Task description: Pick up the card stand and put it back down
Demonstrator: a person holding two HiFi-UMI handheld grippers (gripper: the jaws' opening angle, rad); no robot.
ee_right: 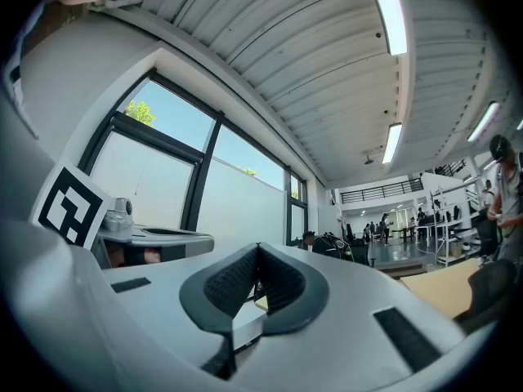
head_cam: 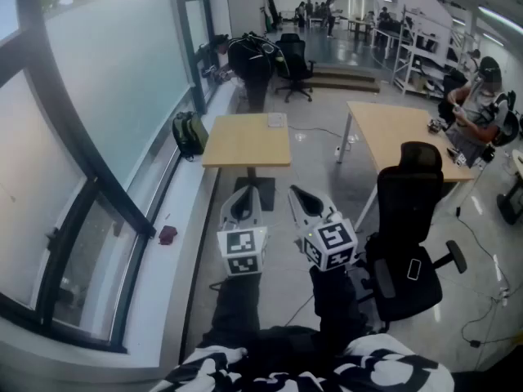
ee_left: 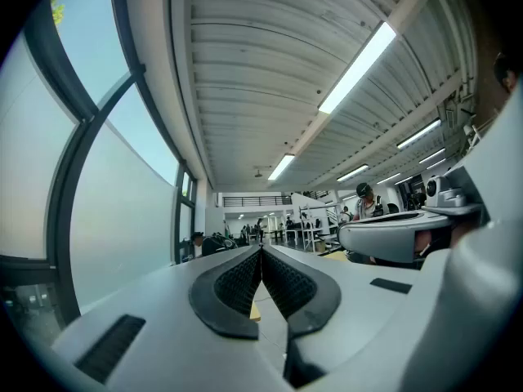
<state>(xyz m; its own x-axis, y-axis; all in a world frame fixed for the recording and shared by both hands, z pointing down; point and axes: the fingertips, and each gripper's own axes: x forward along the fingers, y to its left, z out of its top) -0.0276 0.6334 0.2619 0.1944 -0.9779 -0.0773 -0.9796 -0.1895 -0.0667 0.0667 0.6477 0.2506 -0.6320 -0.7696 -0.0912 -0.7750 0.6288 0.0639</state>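
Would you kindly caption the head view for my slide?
Left gripper and right gripper, jaws shut, face a small wooden table.

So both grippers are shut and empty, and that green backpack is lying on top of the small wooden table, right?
Not quite. The green backpack isn't on the small wooden table; it lies by the window, off to the table's left, as the head view shows. The rest holds: the left gripper and the right gripper are both shut and empty.
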